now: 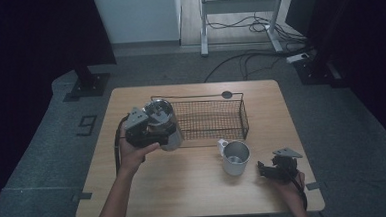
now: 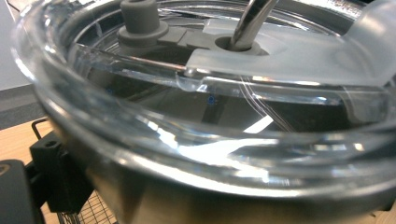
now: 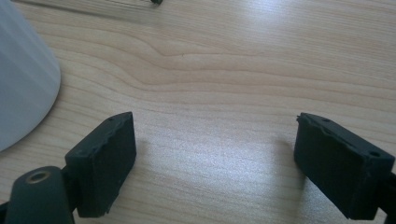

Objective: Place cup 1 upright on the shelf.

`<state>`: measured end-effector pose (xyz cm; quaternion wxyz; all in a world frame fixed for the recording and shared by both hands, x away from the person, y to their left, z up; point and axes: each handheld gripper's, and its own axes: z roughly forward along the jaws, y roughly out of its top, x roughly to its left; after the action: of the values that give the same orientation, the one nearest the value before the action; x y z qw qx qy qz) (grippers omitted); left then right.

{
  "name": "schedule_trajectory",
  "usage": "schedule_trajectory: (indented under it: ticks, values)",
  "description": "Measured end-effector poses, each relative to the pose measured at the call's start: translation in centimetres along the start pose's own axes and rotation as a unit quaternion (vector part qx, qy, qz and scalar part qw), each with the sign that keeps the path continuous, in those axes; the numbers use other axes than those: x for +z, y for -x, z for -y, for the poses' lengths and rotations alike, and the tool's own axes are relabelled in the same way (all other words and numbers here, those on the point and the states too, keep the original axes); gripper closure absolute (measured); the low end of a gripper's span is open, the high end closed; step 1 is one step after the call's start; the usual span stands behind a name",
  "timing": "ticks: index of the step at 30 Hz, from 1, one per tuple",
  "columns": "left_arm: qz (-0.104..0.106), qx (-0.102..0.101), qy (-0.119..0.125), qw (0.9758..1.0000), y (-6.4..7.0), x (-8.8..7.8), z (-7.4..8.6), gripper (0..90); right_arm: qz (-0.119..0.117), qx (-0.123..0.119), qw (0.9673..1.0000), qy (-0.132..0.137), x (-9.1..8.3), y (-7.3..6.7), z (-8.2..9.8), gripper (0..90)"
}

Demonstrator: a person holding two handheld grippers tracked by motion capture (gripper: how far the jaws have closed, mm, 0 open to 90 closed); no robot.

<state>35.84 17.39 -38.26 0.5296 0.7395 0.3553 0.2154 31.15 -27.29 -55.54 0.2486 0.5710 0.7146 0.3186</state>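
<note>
Nearest the person, the right gripper (image 1: 265, 170) rests low over the table (image 1: 185, 189) at its front right corner. In the right gripper view its two black jaws stand wide apart with bare wood grain between them and nothing held. The white side of the mug (image 3: 21, 79) shows at the left edge of that view, apart from the jaws.

Just beyond and to the left of that gripper, the mug (image 1: 235, 157) stands upright on the wood, its mouth open and its handle turned toward the wire basket (image 1: 209, 118).

Farther left, the left gripper (image 1: 152, 130) holds a steel tumbler (image 1: 164, 124), gripping it near the top. The tumbler sits tilted, at the left end of the basket, by its near left corner. In the left gripper view the tumbler's clear lid (image 2: 224, 93) looms very close, with a metal straw (image 2: 250, 21) rising through its hole and a grey stopper (image 2: 140, 18) beside it; one black jaw shows at the lower left, against the steel wall.

At the back, the basket lies along the far half of the table, holding nothing that can be made out.
</note>
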Motion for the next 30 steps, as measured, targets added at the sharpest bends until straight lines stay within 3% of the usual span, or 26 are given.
schedule_trajectory:
  ticks: [30]
  values:
    - [-0.005,0.009,-0.011,0.9999,-0.6,2.0,-1.4,4.3,-0.001,0.000,1.0000,-0.001,0.0,0.0,0.0,13.0]
